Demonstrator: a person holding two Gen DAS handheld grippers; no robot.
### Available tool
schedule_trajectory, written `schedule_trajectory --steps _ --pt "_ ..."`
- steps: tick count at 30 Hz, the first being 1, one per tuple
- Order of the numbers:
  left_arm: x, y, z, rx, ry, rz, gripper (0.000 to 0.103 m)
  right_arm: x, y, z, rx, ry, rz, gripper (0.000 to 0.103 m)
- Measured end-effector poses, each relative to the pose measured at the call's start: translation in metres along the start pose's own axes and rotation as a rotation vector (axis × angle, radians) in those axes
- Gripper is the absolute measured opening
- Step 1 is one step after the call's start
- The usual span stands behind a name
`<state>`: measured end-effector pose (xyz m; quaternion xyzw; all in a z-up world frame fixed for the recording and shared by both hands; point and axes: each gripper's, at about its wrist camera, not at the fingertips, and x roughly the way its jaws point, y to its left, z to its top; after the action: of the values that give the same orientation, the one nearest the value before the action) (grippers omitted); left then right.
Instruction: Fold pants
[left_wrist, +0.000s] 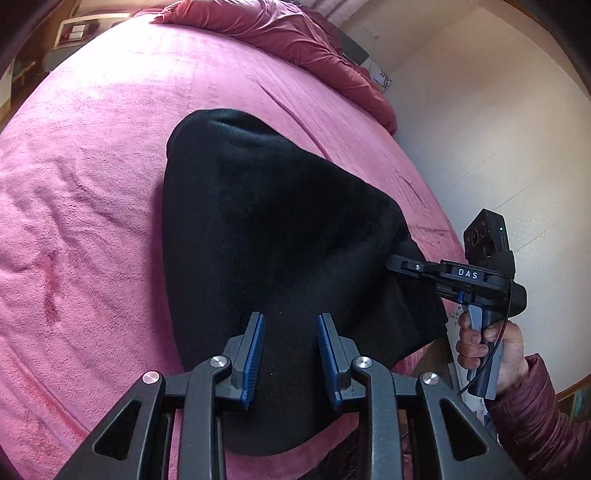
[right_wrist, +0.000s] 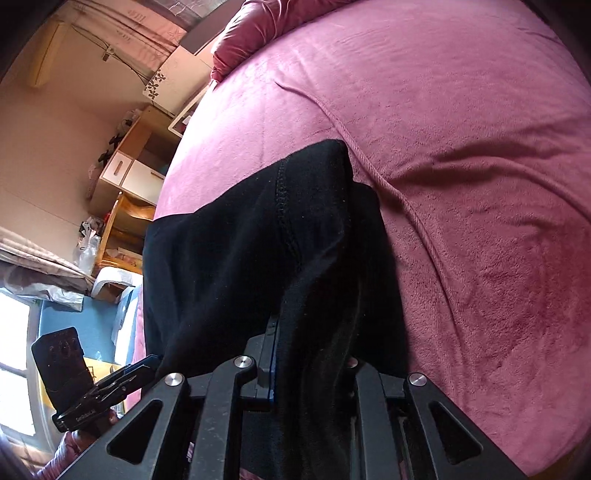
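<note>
The black pants (left_wrist: 280, 229) lie bunched on a bed covered by a pink fleece blanket (left_wrist: 92, 155), near the bed's edge closest to the person, with part of the cloth lifted off the blanket. In the left wrist view the left gripper (left_wrist: 291, 356) hangs over the near portion of the pants with its blue-padded fingers (left_wrist: 255, 354) standing apart; dark cloth fills the space seen between them, but the pads do not press on it, so this gripper is open and holds nothing. To its right the right gripper (left_wrist: 397, 264) reaches in from the side, its black tip buried in the right-hand edge of the pants, with the person's hand (left_wrist: 487, 343) wrapped around its grey handle and a dark red quilted sleeve (left_wrist: 535, 413) below it. The right wrist view shows that grip up close: a thick fold of the pants (right_wrist: 258, 236) (a stitched seam runs down its middle) passes between the right gripper's fingers (right_wrist: 272, 354), which are nearly closed and clamp the cloth. A crumpled red duvet (left_wrist: 280, 37) sits at the far end of the bed. Beyond the bed's edge, a wooden shelf unit (right_wrist: 129, 177) stands against the wall.
</note>
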<state>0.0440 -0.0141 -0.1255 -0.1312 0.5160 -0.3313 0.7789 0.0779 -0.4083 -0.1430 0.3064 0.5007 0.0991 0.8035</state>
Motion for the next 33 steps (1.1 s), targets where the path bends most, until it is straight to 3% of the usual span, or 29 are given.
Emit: schedule_trajectory --steps 3,5,7,12,16,20,23,25,28,33 --pt "-0.009 0.002 -0.001 -0.033 -0.014 -0.031 0.033 -0.013 -0.008 -0.003 0.064 -0.024 0.057 0.029" --pt "-0.019 0.007 0.0 -0.058 -0.033 -0.043 0.033 -0.026 -0.011 -0.006 0.07 -0.053 0.049 0.04" --pt "-0.027 0.013 0.0 -0.076 -0.053 -0.054 0.033 -0.043 -0.012 -0.011 0.087 -0.087 0.02 0.059" --pt "-0.052 0.021 -0.011 -0.057 -0.099 -0.001 0.034 -0.085 -0.006 -0.036 0.062 -0.119 0.018 0.059" --pt "-0.066 0.028 -0.019 -0.059 -0.108 0.043 0.034 -0.081 0.011 -0.064 0.067 -0.068 0.054 0.059" --pt "-0.075 0.03 -0.025 -0.042 -0.124 0.056 0.034 -0.073 0.004 -0.084 0.121 -0.054 0.065 0.059" --pt "-0.068 0.024 -0.025 -0.015 -0.121 0.055 0.034 -0.061 -0.002 -0.086 0.156 -0.053 0.025 0.048" --pt "-0.061 0.014 -0.023 0.016 -0.106 0.046 0.034 -0.056 0.001 -0.083 0.133 -0.049 -0.014 0.017" --pt "-0.051 0.0 -0.028 0.081 -0.069 0.037 0.034 -0.057 0.008 -0.083 0.08 -0.045 -0.061 0.01" --pt "-0.04 -0.005 -0.032 0.123 -0.033 0.038 0.033 -0.063 0.006 -0.086 0.06 -0.056 -0.129 0.008"
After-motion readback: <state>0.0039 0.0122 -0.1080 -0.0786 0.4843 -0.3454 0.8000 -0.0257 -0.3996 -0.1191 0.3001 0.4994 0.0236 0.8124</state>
